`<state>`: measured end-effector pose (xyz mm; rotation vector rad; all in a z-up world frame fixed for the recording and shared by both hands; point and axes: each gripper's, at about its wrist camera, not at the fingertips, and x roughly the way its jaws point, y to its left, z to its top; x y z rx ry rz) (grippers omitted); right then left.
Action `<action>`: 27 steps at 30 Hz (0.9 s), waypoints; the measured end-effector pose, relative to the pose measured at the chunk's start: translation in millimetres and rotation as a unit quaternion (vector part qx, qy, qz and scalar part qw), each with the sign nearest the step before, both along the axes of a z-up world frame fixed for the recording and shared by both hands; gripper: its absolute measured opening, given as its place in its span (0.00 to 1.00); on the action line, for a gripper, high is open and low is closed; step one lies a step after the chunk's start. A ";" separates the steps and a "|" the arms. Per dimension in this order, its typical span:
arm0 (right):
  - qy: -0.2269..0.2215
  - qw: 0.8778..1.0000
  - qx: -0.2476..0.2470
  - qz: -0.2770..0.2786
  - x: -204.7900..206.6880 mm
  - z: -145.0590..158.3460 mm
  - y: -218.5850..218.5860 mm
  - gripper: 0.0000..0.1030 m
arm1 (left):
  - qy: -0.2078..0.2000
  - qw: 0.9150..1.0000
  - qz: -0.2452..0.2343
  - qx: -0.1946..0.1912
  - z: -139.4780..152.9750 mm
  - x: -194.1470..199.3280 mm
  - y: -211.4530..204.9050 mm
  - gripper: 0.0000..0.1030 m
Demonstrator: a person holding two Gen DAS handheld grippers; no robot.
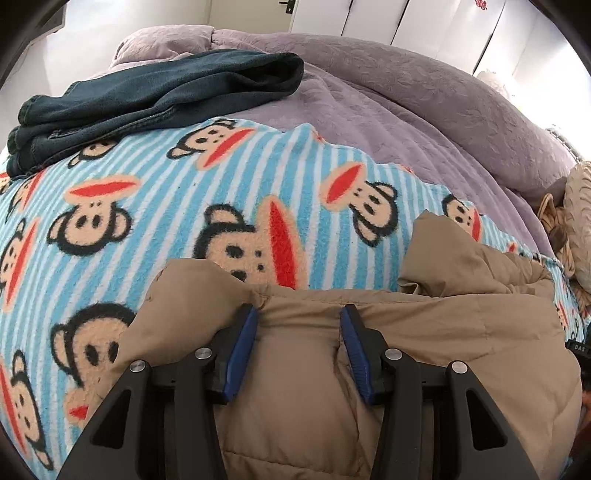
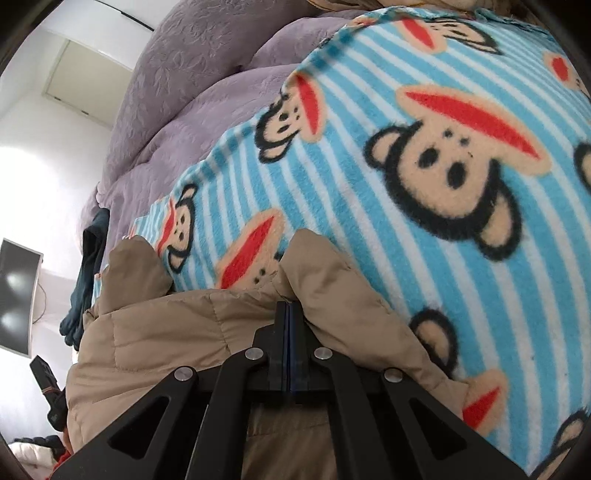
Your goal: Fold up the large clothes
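Left gripper [image 1: 298, 314], black with blue pads: jaws partway apart, a thick fold of the tan quilted puffer jacket [image 1: 424, 332] bunched between the pads, which press into the fabric on both sides, so it is gripping the jacket. Right gripper [image 2: 290, 308]: black jaws fully together, pads touching each other. Jacket fabric is puckered right at the tips, but whether any edge is pinched between them cannot be told.

The jacket lies nearest both cameras, spread under and around the grippers, its far edge resting on the light-blue-and-white striped fleece blanket with monkey-face print [image 1: 155, 192]. Two rumpled tan peaks stick up from that edge in the right wrist view.

Farther back on the blanket, in the left wrist view, lies a folded dark teal garment [image 1: 155, 92], partly overlapping the blanket's far left edge. Beyond both, a lavender textured quilt [image 1: 424, 92] covers the bed. White cabinet doors [image 1: 406, 22] stand at the very back.
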<state>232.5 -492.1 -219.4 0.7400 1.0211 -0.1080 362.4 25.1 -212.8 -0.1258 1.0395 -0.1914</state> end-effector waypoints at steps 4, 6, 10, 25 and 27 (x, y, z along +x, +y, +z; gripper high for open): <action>0.022 1.000 -0.018 -0.001 5.1 10.7 5.4 0.00 | 0.011 1.000 -0.001 0.002 18.6 -3.6 6.5 0.49; 0.031 0.999 -0.026 -0.003 0.4 18.9 4.9 0.00 | 0.009 1.000 0.004 0.009 30.0 -9.1 14.7 0.49; 0.043 0.998 -0.036 -0.018 -12.1 35.9 1.6 0.04 | 0.008 1.000 0.014 0.017 50.9 -23.8 33.5 0.49; 0.042 0.999 -0.031 -0.013 -131.1 102.9 63.4 0.61 | 0.064 0.997 0.028 0.020 82.1 -151.0 44.5 0.82; 0.046 0.999 -0.014 -0.018 -150.0 101.6 70.8 0.68 | 0.075 0.997 0.025 0.016 81.4 -164.7 42.4 0.82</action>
